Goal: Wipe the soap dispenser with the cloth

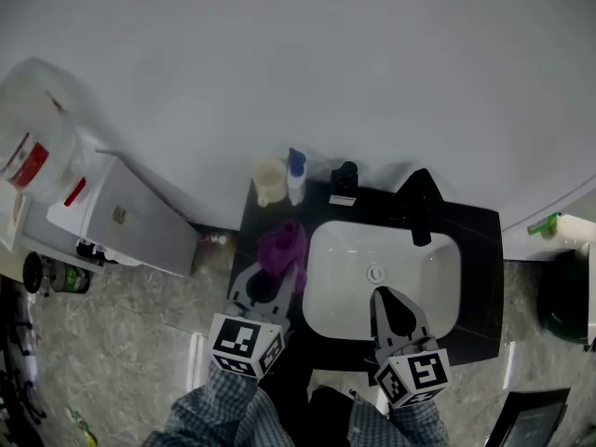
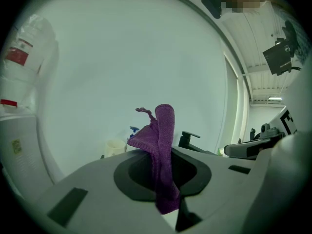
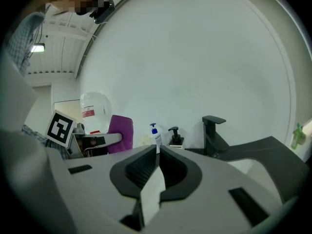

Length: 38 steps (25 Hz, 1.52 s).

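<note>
A purple cloth [image 1: 282,246] hangs bunched in my left gripper [image 1: 272,273], which is shut on it above the left end of the black counter [image 1: 480,250]. In the left gripper view the cloth [image 2: 165,126] stands up between the jaws of that gripper [image 2: 163,152]. By the back wall stand a white soap bottle with a blue pump [image 1: 296,177] and a black pump dispenser [image 1: 345,182]. Both are a short way beyond the cloth and not touched. My right gripper [image 1: 377,292] hovers over the white basin [image 1: 326,250], shut and empty. The right gripper view looks past that gripper [image 3: 157,150] at the white bottle [image 3: 155,133] and the black dispenser [image 3: 175,136].
A cream cup [image 1: 270,180] stands left of the white bottle. The black faucet [image 1: 419,203] rises behind the basin. A white cabinet [image 1: 121,217] and a water jug [image 1: 33,152] are at the left. A green bottle [image 1: 545,223] and a dark bin [image 1: 563,296] are at the right.
</note>
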### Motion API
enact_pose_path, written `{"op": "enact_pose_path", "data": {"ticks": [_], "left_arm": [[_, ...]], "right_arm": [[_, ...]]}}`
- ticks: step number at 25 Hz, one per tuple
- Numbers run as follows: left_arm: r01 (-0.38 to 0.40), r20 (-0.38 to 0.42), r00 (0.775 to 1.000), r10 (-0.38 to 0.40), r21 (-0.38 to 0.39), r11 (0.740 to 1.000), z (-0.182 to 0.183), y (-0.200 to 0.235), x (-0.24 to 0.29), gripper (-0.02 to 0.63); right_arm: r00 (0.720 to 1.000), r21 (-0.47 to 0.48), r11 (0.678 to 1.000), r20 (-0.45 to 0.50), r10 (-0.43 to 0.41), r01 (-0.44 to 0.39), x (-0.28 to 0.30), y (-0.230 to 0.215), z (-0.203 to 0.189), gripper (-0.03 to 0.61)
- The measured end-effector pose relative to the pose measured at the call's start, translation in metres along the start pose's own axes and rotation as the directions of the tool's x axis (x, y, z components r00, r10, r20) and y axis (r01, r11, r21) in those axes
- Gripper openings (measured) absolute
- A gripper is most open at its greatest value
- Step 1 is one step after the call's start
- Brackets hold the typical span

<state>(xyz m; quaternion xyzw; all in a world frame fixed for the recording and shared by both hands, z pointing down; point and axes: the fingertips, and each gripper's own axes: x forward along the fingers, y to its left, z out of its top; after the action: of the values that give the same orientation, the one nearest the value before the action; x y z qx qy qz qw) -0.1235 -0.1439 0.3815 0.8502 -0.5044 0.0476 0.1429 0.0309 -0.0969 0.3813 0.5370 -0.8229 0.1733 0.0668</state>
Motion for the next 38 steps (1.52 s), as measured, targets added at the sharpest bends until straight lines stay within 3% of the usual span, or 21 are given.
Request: {"op": "enact_pose_path", "data": {"ticks": [8,13,23,30,38], "left_arm": [[0.004,0.046,0.999,-0.005,0.017,1.000,0.000,-0.056,-0.043,0.063],[0.003,0.082,0.997,-0.004,0.011,1.000,-0.008,-0.101,-0.083,0.063],[0.007,0.095,0.995,-0.012,0.046,0.999,-0.030,-0.182,-0.174,0.063],[0.009,0.117,0.993,-0.017,0.068,0.998,-0.019,-0.198,-0.210,0.063],[0.041,0.096,0.994,-0.049,0.084,0.996,-0.014,-0.196,-0.231,0.063]], "right_arm": [[0.999,-0.019,1.000,0.033,-0.022,0.023,-0.078,0.000,-0.007,0.031],[0.994,0.032,0.998,0.090,-0.054,0.052,-0.148,-0.004,-0.015,0.031],[0.989,-0.029,0.998,0.142,-0.047,0.052,-0.255,0.015,-0.032,0.031],[0.988,-0.053,0.999,0.152,0.000,0.008,-0.274,0.043,-0.032,0.031],[0.980,0.003,0.999,0.196,0.036,-0.037,-0.276,0.074,-0.024,0.031]]}}
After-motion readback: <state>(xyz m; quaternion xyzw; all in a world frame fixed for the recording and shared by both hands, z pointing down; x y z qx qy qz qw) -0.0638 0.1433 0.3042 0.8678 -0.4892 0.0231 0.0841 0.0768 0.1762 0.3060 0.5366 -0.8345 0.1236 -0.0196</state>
